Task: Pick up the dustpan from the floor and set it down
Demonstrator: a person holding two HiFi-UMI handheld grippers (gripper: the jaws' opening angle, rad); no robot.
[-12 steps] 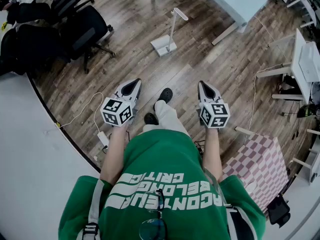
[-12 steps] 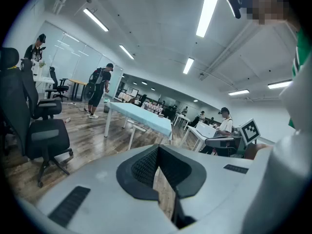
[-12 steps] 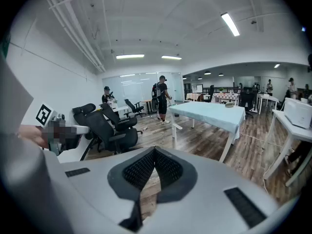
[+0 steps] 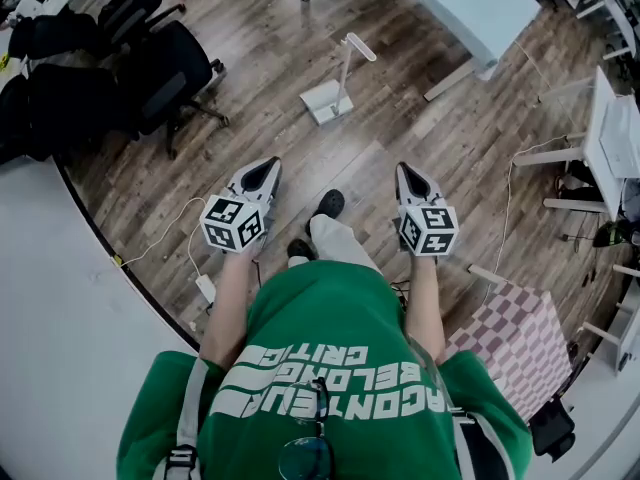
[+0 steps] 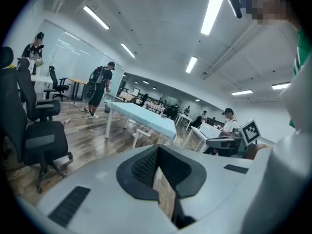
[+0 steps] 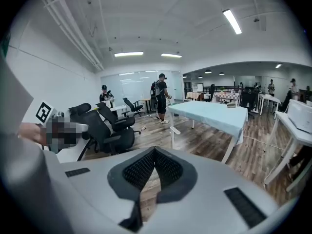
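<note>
Both left tool (image 4: 267, 165) and right tool (image 4: 405, 169), pinched shut and empty, hang above open floor (image 4: 385, 133); dustpan (image 4: 328, 96) ahead.

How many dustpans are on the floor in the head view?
1: the dustpan stands on the wood floor, beside the light-blue table. Others could be hidden outside the view.

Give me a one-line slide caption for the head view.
Both shut and empty, left gripper and right gripper hover above the wood floor; white dustpan stands ahead, untouched.
</note>
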